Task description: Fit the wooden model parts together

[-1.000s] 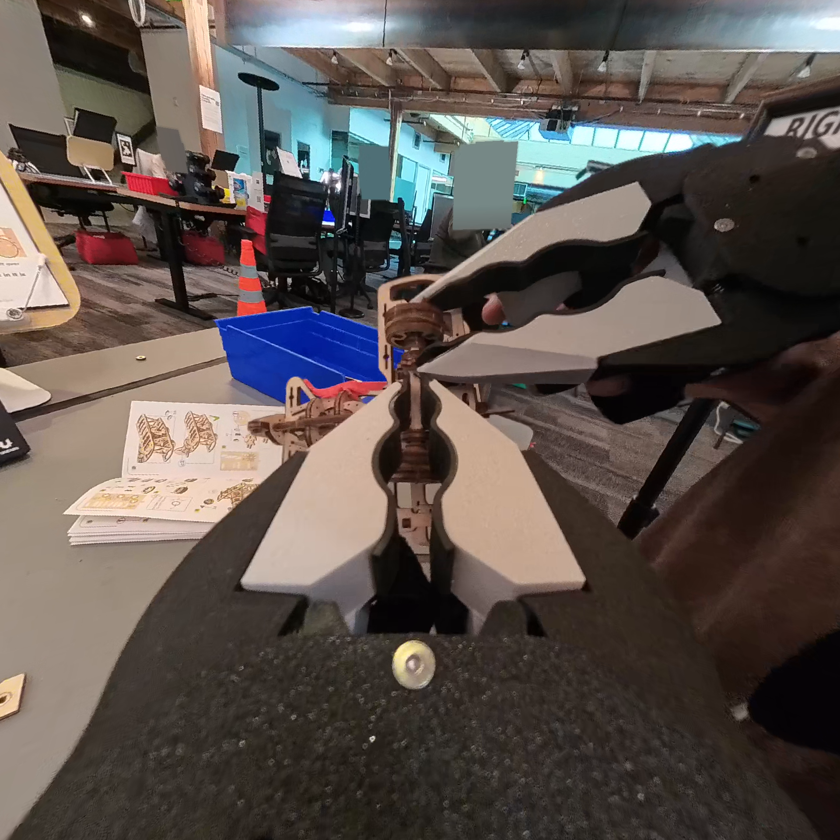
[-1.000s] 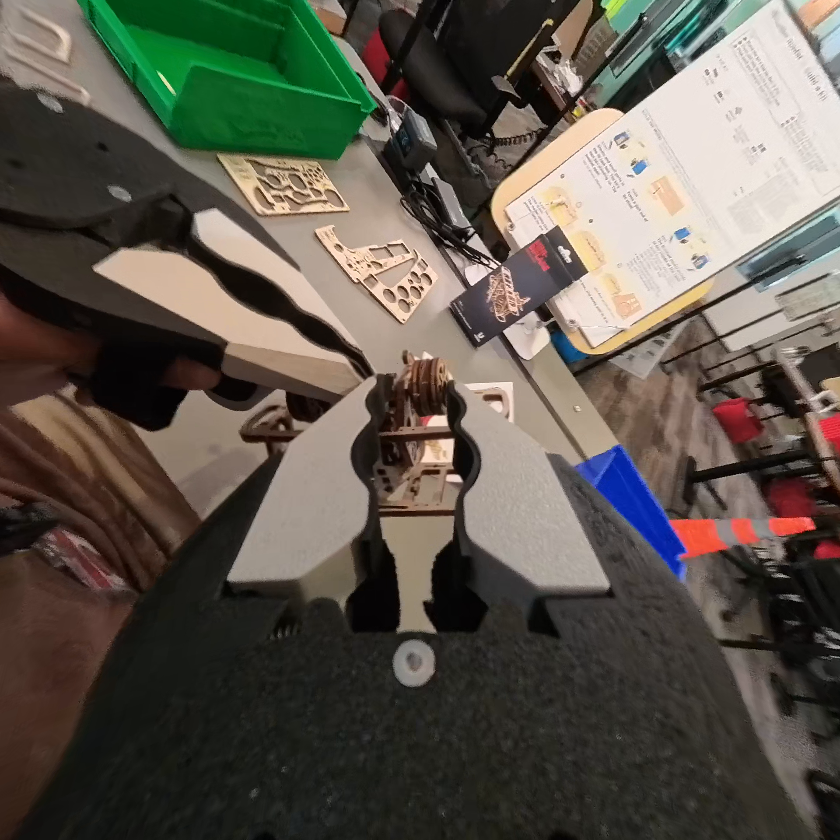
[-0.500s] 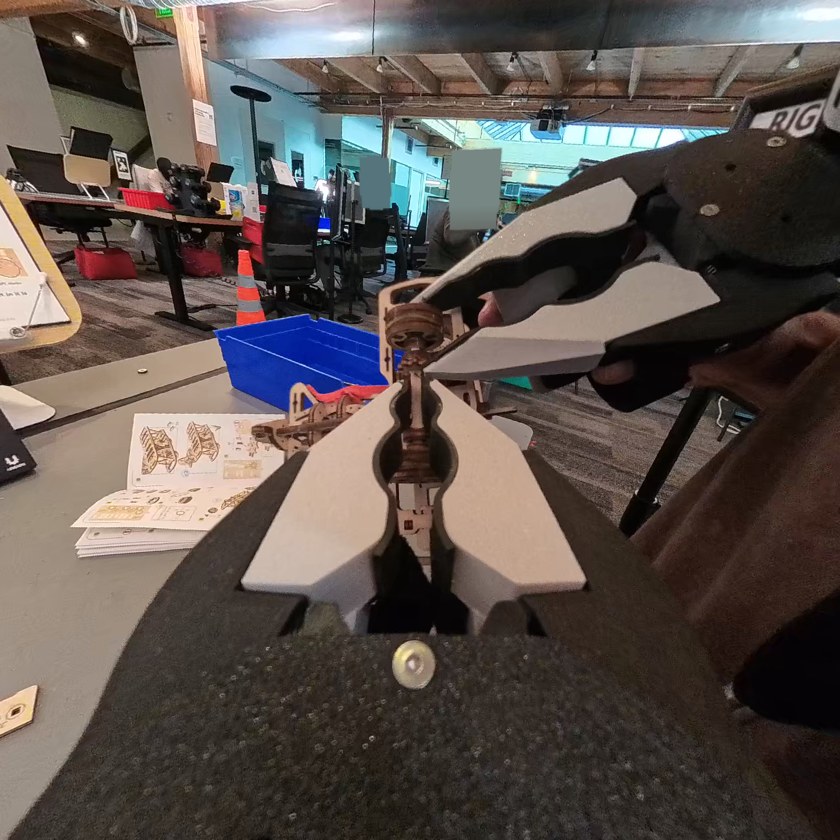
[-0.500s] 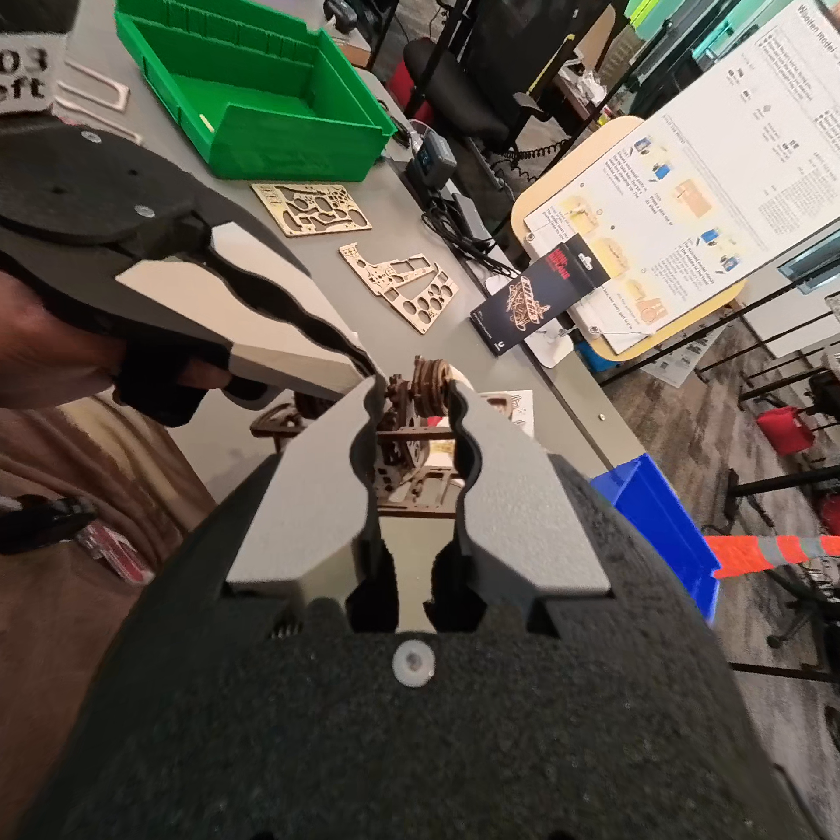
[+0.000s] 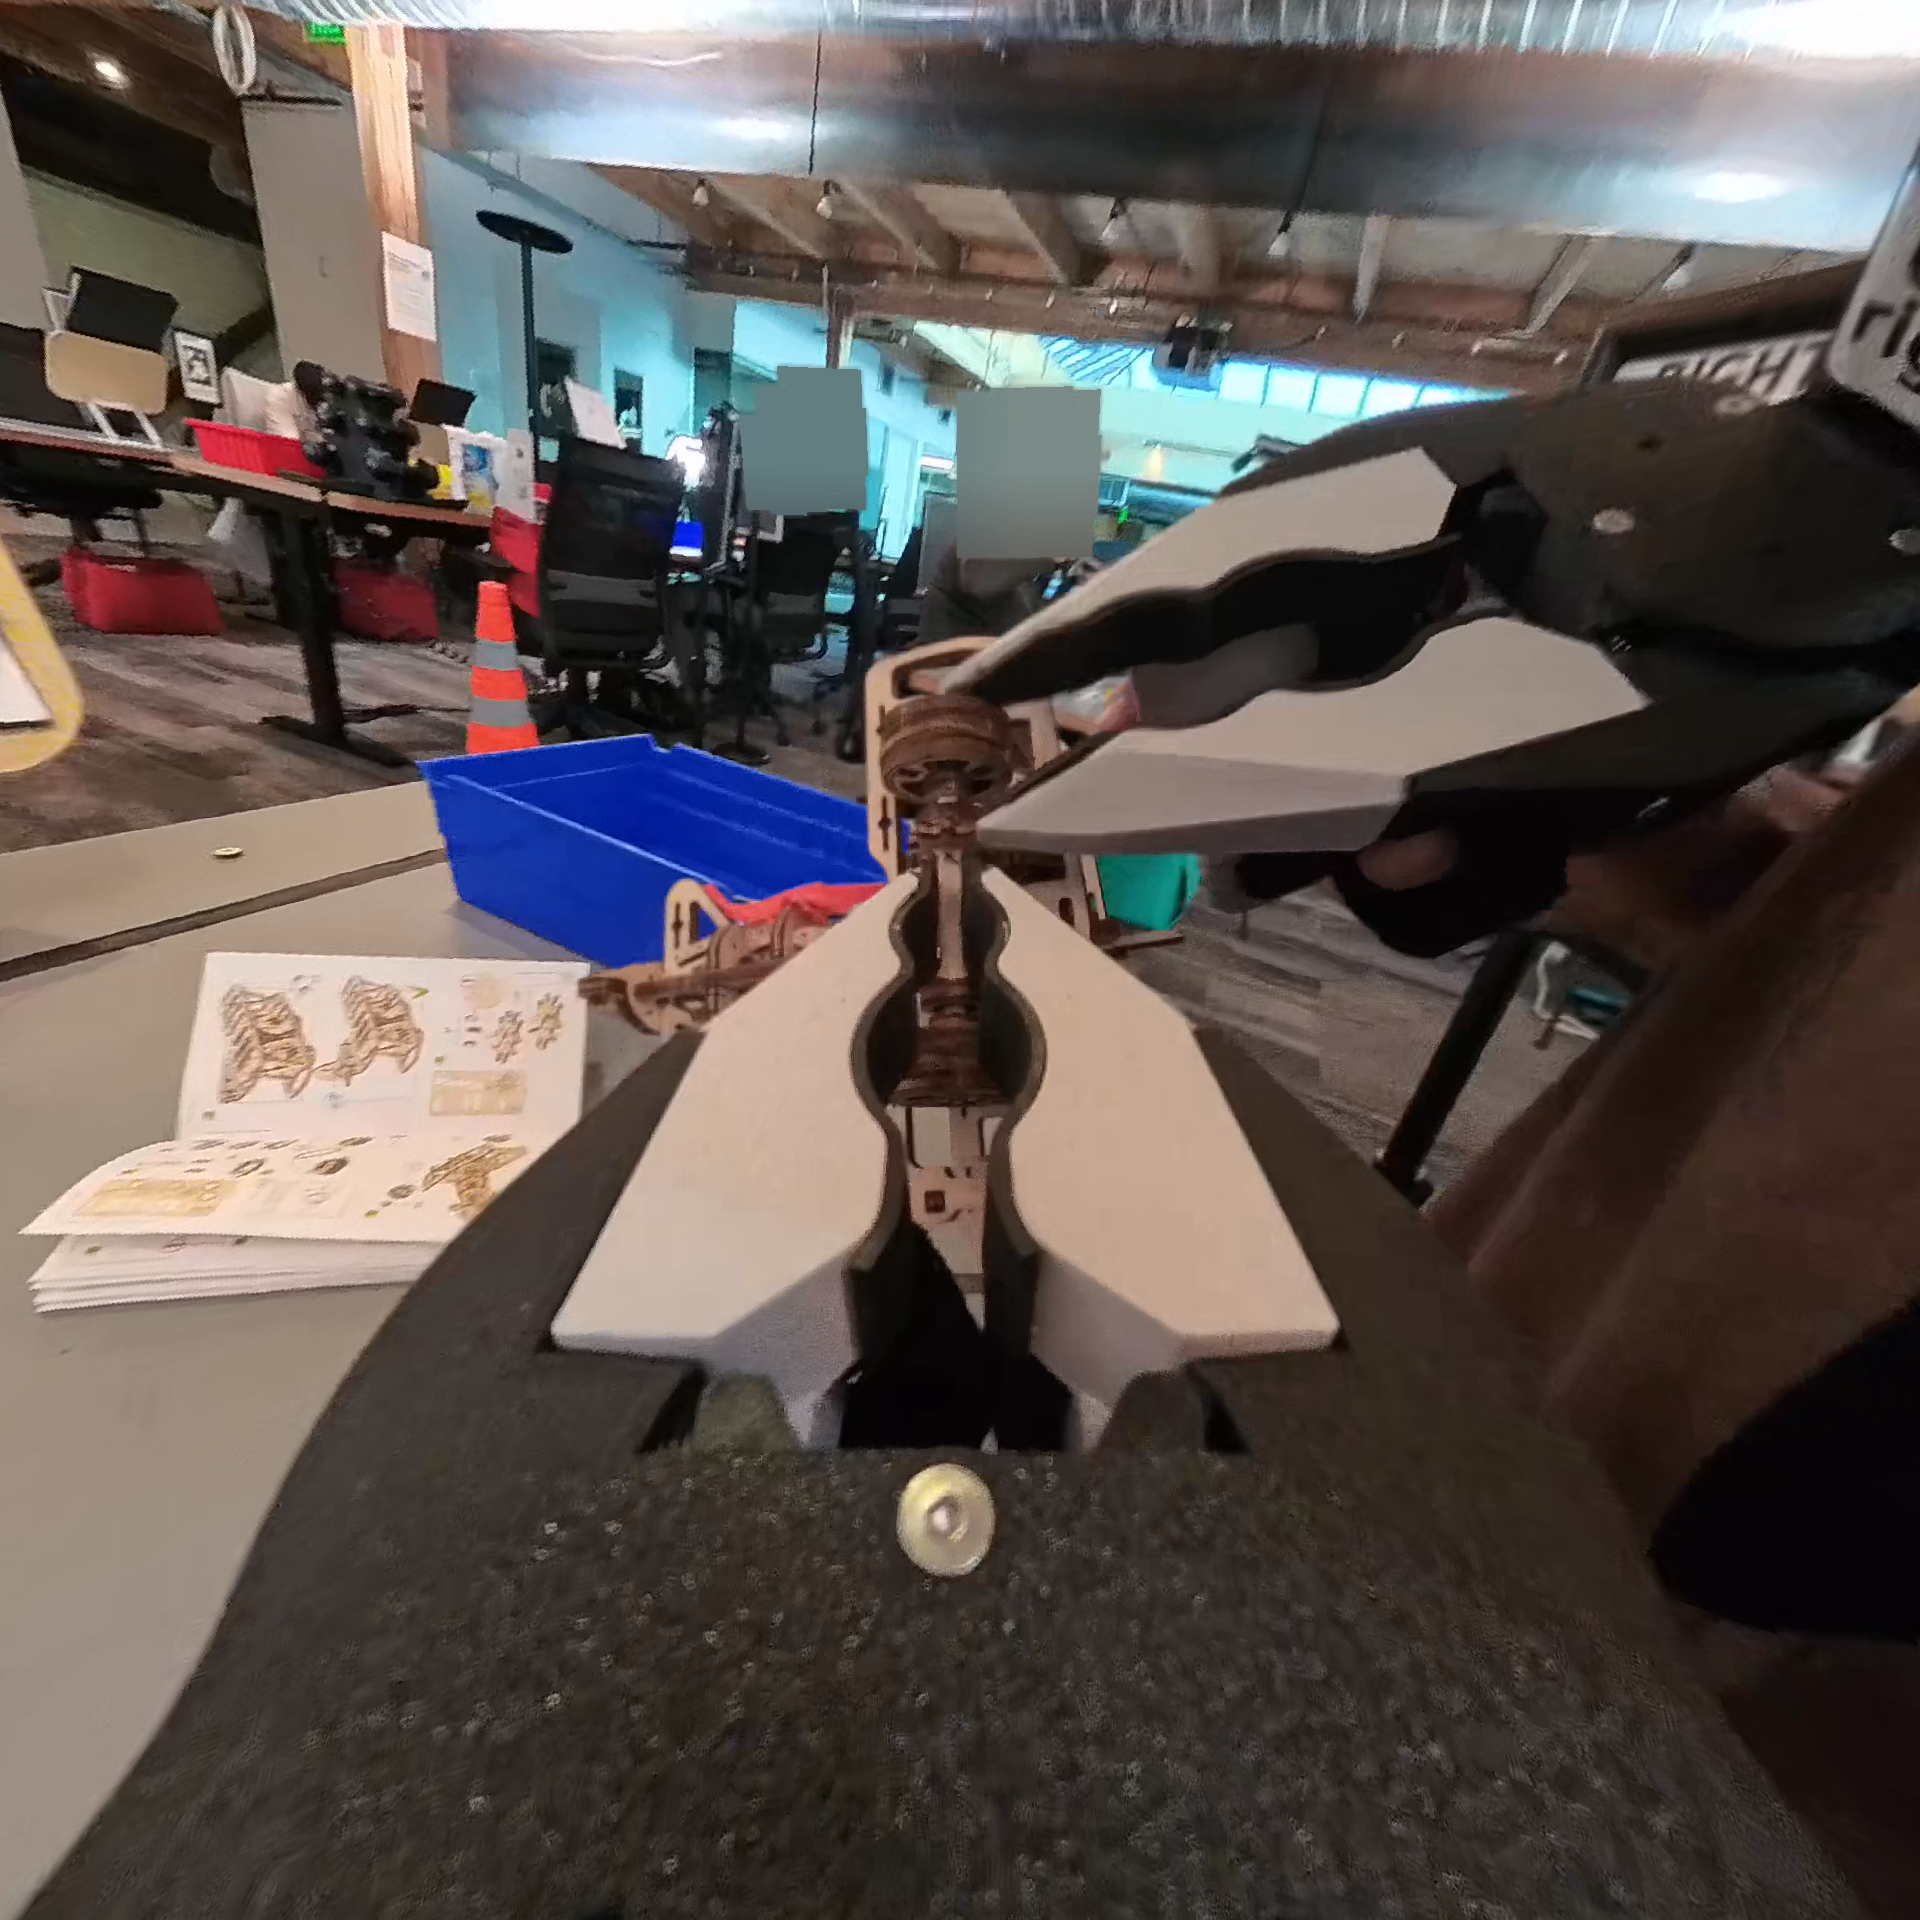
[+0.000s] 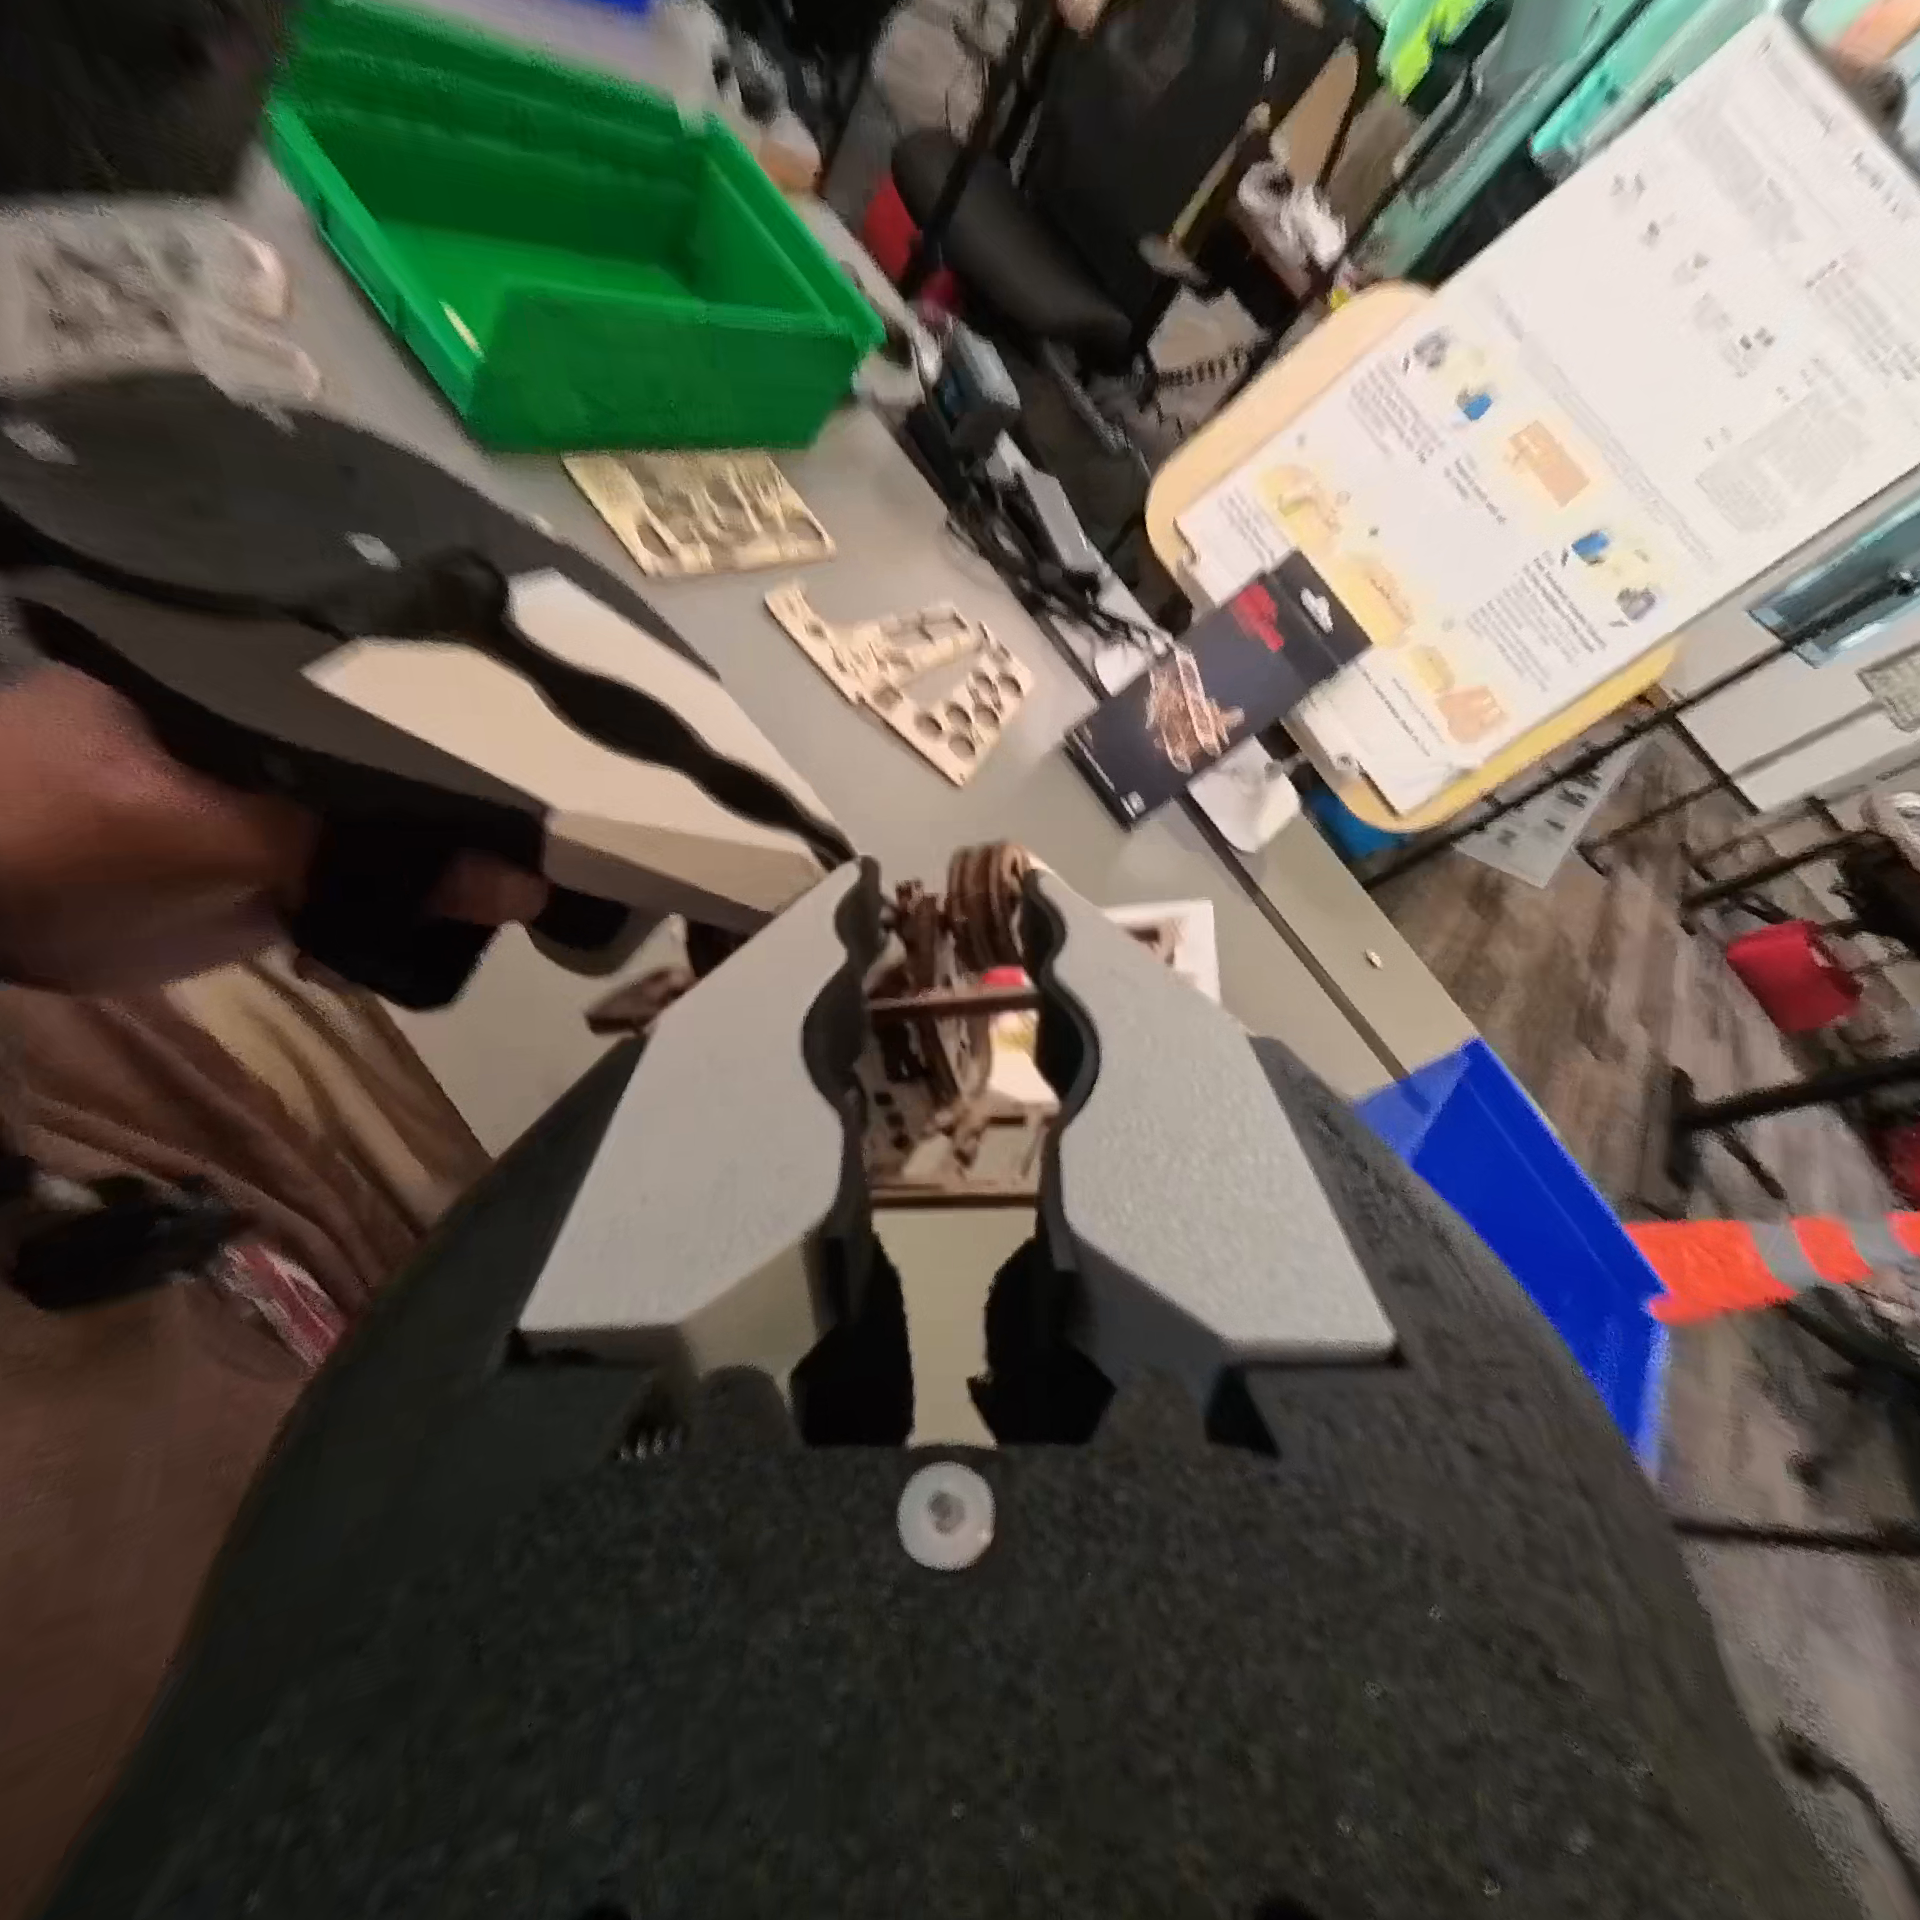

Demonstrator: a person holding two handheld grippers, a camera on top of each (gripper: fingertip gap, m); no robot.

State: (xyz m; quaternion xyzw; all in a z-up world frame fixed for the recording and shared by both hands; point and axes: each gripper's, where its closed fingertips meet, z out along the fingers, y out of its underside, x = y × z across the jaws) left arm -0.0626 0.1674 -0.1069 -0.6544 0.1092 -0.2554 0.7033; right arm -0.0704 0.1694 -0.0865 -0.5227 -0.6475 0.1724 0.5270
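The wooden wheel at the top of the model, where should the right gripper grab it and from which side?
Take the wooden wheel across its two flat faces, coming in from the model's right side, as the right gripper is placed now, one finger above and one below. The left gripper already clamps the thin upright piece under it, so that side is taken, and the rounded rim would likely slip.

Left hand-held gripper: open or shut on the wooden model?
Shut on it. The left hand-held gripper has its fingers pinched against the wooden model, fingertips nearly meeting.
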